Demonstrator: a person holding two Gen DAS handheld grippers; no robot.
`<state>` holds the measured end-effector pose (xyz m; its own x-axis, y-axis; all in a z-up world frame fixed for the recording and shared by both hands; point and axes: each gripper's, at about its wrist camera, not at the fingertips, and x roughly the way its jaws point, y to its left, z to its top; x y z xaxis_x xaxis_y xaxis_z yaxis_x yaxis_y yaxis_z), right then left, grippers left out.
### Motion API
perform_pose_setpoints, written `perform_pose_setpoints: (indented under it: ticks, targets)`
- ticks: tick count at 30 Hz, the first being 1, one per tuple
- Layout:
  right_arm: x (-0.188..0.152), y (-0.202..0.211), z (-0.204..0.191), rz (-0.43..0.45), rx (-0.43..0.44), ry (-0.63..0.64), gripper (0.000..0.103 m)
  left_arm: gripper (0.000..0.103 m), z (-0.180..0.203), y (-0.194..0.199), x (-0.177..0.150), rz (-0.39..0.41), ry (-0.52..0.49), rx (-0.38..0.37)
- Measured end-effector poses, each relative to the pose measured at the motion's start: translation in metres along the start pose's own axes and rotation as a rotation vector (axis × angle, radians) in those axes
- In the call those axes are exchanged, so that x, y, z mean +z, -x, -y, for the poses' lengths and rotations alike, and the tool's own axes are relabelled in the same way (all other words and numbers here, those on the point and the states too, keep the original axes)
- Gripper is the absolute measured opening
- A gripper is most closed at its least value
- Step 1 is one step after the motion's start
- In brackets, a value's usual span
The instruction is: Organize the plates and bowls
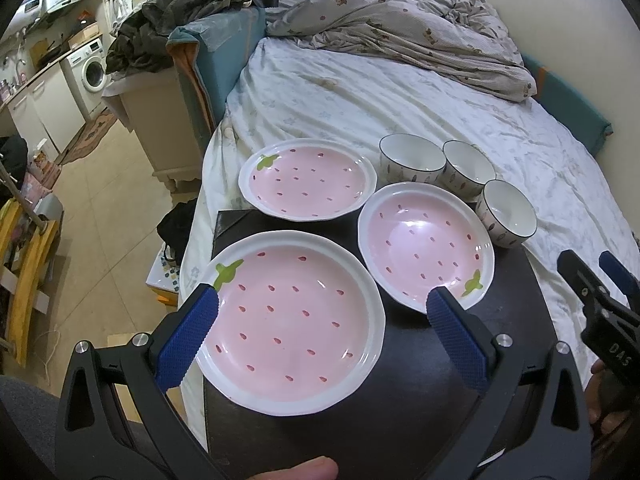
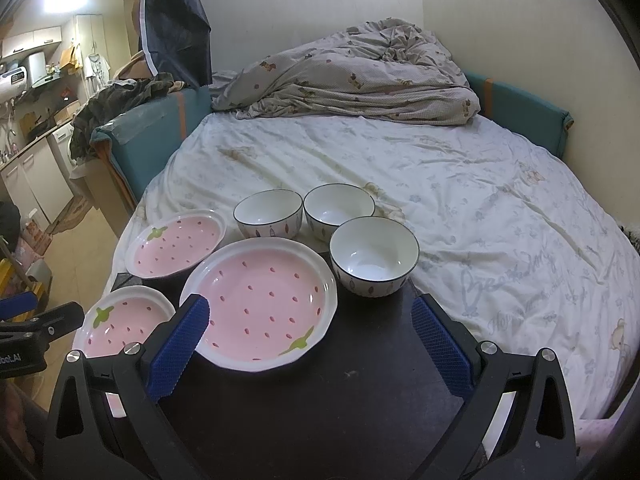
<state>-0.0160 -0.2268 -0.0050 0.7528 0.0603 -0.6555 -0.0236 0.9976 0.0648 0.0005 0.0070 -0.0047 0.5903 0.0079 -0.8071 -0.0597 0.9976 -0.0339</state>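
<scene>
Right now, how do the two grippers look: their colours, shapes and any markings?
Both are alike: the left gripper and the right gripper have black angular frames with cut-out openings, silver round bolts, and blue fingers with knurled pads. White lettering, partly readable, marks the black bodies. No cables show.

Dark table [image 2: 320, 400], three plates [image 2: 260, 304], three bowls [image 2: 374, 256]

Plates [image 1: 292, 320] and bowls [image 2: 374, 254] look like glazed ceramic, glossy, catching highlights. The table [image 2: 320, 400] is dark, smooth and matt. Gripper pads [image 1: 188, 340] at lower left are blue with a rough knurled texture, on matt black plastic arms with shiny metal screws. The sheet [image 2: 460, 200] is soft, wrinkled cloth.
</scene>
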Motion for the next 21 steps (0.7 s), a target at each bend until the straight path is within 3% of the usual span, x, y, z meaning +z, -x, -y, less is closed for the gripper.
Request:
perform_pose_setpoints:
  ticks: [4, 7, 14, 19, 21]
  targets:
    - [0.000, 0.000, 0.000, -0.003, 0.009, -0.009, 0.103, 0.103, -0.003, -0.004, 0.007, -0.025, -0.008, 0.033]
    - [0.001, -0.004, 0.001, -0.056, 0.060, -0.031, 0.103, 0.103, -0.010, -0.018, 0.016, -0.085, -0.017, 0.055]
    - [-0.008, -0.042, -0.004, -0.316, 0.268, -0.161, 0.103, 0.103, -0.046, -0.062, 0.030, -0.298, 0.035, -0.003]
    - [-0.030, -0.079, -0.026, -0.542, 0.438, -0.261, 0.102, 0.102, -0.091, -0.105, 0.024, -0.470, 0.188, 0.001]
    - [-0.040, -0.088, -0.046, -0.612, 0.490, -0.235, 0.091, 0.101, -0.104, -0.109, 0.019, -0.488, 0.244, 0.012]
